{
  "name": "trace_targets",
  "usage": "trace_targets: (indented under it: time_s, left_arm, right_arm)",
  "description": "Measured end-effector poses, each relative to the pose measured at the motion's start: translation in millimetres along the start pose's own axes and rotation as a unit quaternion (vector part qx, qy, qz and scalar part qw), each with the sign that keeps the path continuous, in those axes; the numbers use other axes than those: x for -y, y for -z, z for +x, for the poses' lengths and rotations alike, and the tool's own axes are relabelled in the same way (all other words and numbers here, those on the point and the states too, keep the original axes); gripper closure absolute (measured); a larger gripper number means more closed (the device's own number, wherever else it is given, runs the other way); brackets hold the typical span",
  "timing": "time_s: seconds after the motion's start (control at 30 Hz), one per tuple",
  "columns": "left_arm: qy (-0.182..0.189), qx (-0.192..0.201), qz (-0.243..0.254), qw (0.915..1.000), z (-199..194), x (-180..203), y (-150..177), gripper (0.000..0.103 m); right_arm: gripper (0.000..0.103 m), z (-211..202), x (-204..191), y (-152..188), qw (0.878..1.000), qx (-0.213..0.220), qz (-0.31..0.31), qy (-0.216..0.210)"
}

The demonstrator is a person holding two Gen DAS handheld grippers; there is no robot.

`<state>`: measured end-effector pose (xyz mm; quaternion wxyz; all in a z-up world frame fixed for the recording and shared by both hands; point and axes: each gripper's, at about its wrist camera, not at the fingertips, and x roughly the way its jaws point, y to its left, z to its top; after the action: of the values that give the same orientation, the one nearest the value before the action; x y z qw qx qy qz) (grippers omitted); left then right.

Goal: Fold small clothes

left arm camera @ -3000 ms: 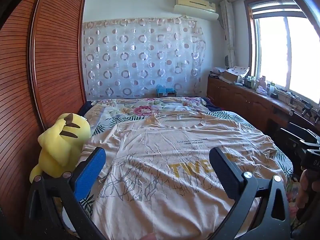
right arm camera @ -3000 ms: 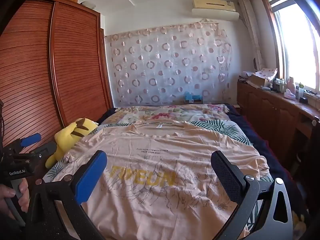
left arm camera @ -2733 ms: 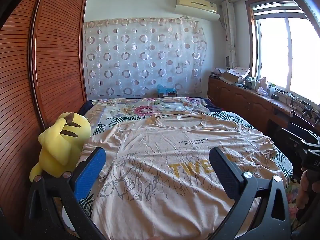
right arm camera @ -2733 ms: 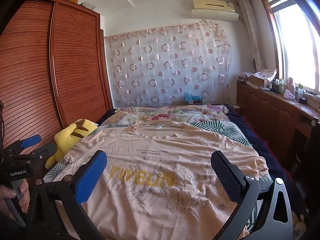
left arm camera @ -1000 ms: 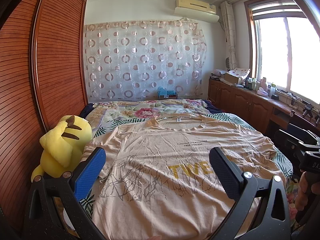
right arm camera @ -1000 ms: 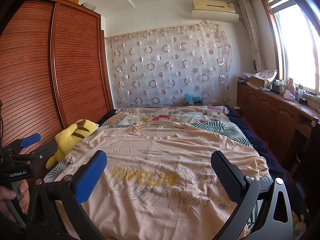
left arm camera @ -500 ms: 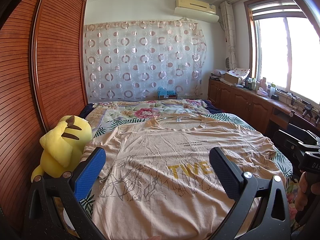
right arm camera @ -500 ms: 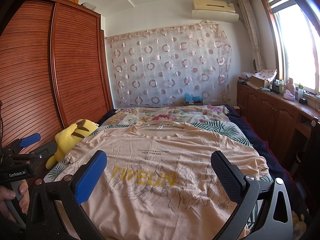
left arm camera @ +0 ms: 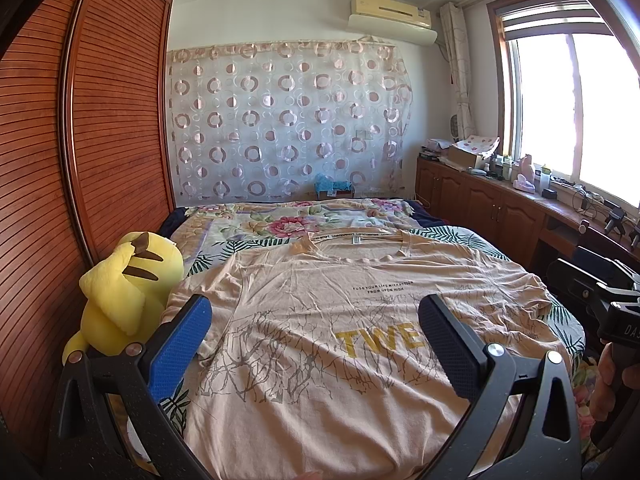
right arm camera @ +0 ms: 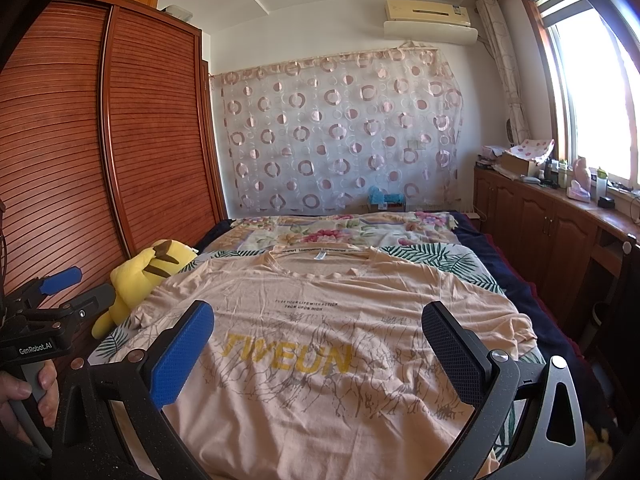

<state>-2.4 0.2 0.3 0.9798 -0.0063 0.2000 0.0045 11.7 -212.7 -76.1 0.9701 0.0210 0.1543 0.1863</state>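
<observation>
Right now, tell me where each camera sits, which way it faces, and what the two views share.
Left wrist: sits on the left tongs, open, at the foot of the bed, facing the dotted curtain; the right tongs and a hand show at the right edge.
Right wrist: sits on the right tongs, open, facing the same way; the left tongs and a hand show at the left edge.
Shared: the peach T-shirt lying flat, the yellow plush toy, curtain, air conditioner.
</observation>
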Motion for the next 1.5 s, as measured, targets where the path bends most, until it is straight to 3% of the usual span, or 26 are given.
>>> trace_targets:
  time_s: [0.23,0.43,0.8,1.03,1.27,1.5]
  left_arm:
    - [0.002,-0.018,-0.002,0.9998,5.5,-6.6,-0.9,0.000]
    - [-0.002,-0.044,-0.007,0.9990,33.8,-23.5,12.3,0.000]
    - [-0.024,-0.082,-0.009,0.9963,72.7,-74.7,27.4,0.000]
    - [-0.003,-0.109,-0.029,0.9936,97.5,-113.3,26.2,0.001]
    - [-0.014,-0.144,-0.053,0.9880,118.4,-155.1,30.0,0.017]
    - [-0.025,-0.204,-0.055,0.9771,159.3,-184.8,38.2,0.042]
  right_arm:
    - [0.000,6.1,2.3,2.4,1.000,-0.009,0.003,-0.006]
    - [0.000,25.7,6.0,9.7,0.999,-0.032,0.001,-0.016]
    - [0.000,59.1,11.6,15.4,0.997,-0.069,-0.014,-0.026]
    - [0.000,83.3,13.1,14.9,0.994,-0.099,-0.025,-0.028]
    - [0.000,100.7,5.6,17.6,0.990,-0.124,-0.049,-0.036]
    - [0.000,113.9,2.4,4.6,0.986,-0.144,-0.065,-0.056]
